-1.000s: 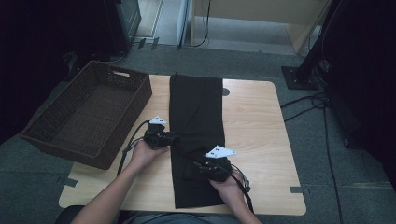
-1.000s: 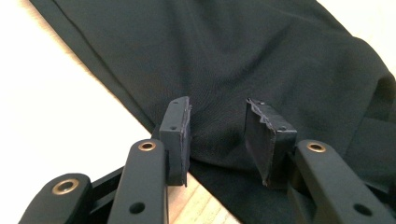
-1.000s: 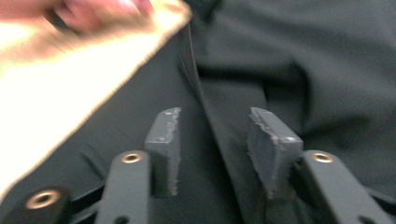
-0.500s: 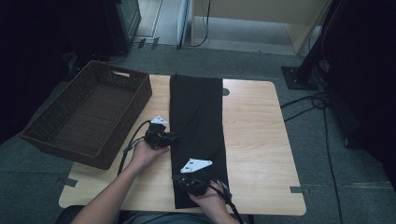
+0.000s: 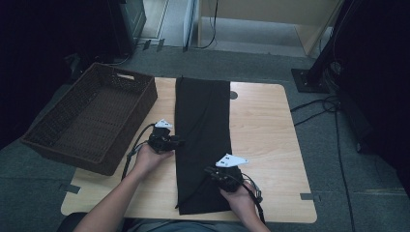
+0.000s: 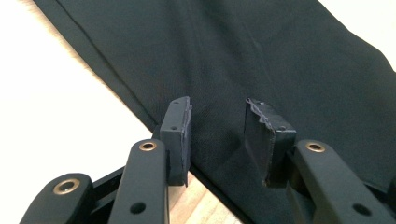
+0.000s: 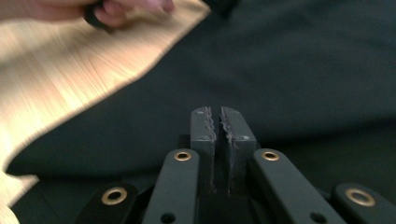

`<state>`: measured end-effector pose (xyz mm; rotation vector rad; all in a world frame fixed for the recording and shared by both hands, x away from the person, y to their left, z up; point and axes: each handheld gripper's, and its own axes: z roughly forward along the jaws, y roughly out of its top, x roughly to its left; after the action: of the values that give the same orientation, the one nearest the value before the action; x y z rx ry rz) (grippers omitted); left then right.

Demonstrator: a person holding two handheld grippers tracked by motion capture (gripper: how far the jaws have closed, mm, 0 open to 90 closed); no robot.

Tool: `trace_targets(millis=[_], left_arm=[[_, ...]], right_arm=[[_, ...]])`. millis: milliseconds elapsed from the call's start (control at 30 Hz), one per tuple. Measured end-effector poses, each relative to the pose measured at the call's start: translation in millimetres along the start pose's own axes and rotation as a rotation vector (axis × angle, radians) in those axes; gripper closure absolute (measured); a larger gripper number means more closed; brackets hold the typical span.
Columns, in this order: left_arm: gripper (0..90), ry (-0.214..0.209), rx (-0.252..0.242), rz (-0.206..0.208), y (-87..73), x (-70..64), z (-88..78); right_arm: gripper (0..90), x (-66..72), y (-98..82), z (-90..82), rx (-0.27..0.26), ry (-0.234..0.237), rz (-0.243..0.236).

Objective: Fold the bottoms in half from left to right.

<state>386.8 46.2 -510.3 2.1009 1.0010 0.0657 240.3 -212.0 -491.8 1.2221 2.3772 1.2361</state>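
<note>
High view showed the black cloth (image 5: 203, 140) laid lengthwise down the middle of the worktop (image 5: 270, 130), beside a wicker basket (image 5: 92, 121). The left tool (image 5: 178, 143) rested at the cloth's left edge, jaws apart and gripping nothing. The right tool (image 5: 209, 171) sat over the cloth's near end, jaws just closed nearly together; whether fabric was pinched could not be told.
</note>
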Motion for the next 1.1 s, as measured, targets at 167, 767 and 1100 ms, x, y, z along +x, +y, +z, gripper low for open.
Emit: trace_targets(millis=[167, 767, 1100], left_arm=[[61.2, -0.002, 0.012, 0.002, 2.1, 0.1, 0.4], [62.1, 0.018, 0.014, 0.016, 2.3, -1.5, 0.8], [62.3, -0.003, -0.002, -0.009, 0.1, 1.2, -0.1]], right_arm=[[66.3, 4.9, -16.0, 4.7, 0.008, -0.012, -0.034], [89.2, -8.9, -26.4, 1.3, 0.035, -0.092, 0.011], [87.1, -30.6, -31.8, -24.9, 0.069, -0.131, 0.116]])
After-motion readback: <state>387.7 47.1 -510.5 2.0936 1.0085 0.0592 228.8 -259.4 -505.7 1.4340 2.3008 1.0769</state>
